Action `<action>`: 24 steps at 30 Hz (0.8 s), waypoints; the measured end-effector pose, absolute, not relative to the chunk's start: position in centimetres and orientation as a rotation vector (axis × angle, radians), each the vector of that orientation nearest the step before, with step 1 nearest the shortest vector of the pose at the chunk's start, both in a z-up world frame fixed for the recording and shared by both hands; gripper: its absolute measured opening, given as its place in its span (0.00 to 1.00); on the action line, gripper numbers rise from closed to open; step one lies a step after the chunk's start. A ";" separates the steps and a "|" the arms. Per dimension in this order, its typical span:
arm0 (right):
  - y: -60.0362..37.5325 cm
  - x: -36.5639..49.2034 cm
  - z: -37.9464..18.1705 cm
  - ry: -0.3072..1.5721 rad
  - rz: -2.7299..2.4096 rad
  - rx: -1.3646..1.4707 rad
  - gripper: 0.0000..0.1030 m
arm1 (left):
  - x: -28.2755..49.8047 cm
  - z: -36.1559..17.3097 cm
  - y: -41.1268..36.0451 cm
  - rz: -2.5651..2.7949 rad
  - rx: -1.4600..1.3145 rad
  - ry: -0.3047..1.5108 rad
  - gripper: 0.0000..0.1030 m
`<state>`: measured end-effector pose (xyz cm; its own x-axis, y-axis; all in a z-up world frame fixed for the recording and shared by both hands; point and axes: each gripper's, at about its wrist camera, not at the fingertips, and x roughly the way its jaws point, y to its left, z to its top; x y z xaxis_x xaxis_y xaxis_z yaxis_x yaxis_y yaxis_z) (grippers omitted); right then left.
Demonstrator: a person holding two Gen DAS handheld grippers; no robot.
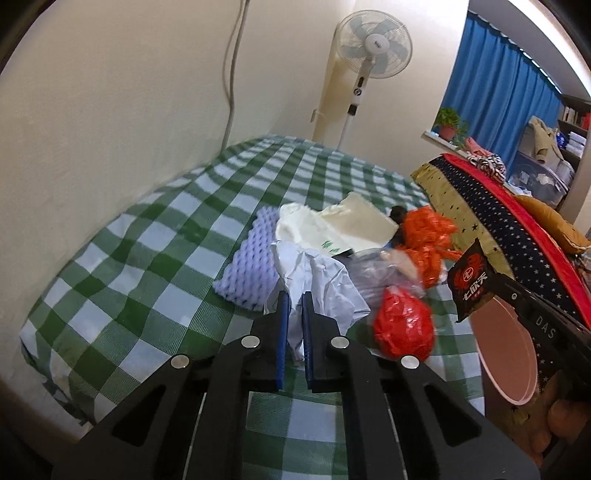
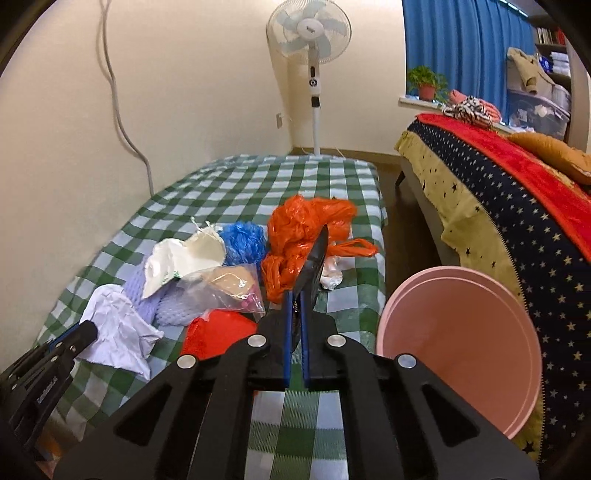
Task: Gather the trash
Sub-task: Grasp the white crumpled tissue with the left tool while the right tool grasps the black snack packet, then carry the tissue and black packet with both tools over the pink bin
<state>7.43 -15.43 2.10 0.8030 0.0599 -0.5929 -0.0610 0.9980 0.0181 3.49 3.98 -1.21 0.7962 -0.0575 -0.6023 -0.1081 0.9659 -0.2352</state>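
A pile of trash lies on the green checked bed [image 1: 147, 229]. My left gripper [image 1: 294, 301] is shut on a crumpled white paper [image 1: 321, 284], also seen in the right wrist view [image 2: 114, 328]. My right gripper [image 2: 295, 299] is shut on a black snack wrapper [image 2: 314, 262], seen in the left wrist view [image 1: 472, 280] held over the pink bin [image 1: 506, 354]. The bin [image 2: 461, 332] stands right of the bed. An orange plastic bag [image 2: 306, 240], a red bag [image 2: 218, 332], purple foam netting [image 1: 251, 269] and a clear bag [image 2: 221, 288] lie in the pile.
A second bed with a starred blanket [image 2: 517, 206] stands at the right. A standing fan [image 2: 310, 33] is in the far corner. A blue curtain [image 2: 465, 48] and a potted plant [image 2: 424, 83] are at the window. A cable [image 2: 122, 122] runs down the wall.
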 end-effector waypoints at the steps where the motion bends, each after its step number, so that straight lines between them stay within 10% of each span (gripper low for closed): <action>1: -15.5 7.0 2.3 0.628 0.066 -0.004 0.04 | 3.4 -1.0 3.9 0.024 -0.264 0.646 0.07; 24: -21.8 0.5 7.6 0.523 -0.034 0.052 0.04 | 1.4 2.8 -2.3 -0.156 -0.202 0.542 0.07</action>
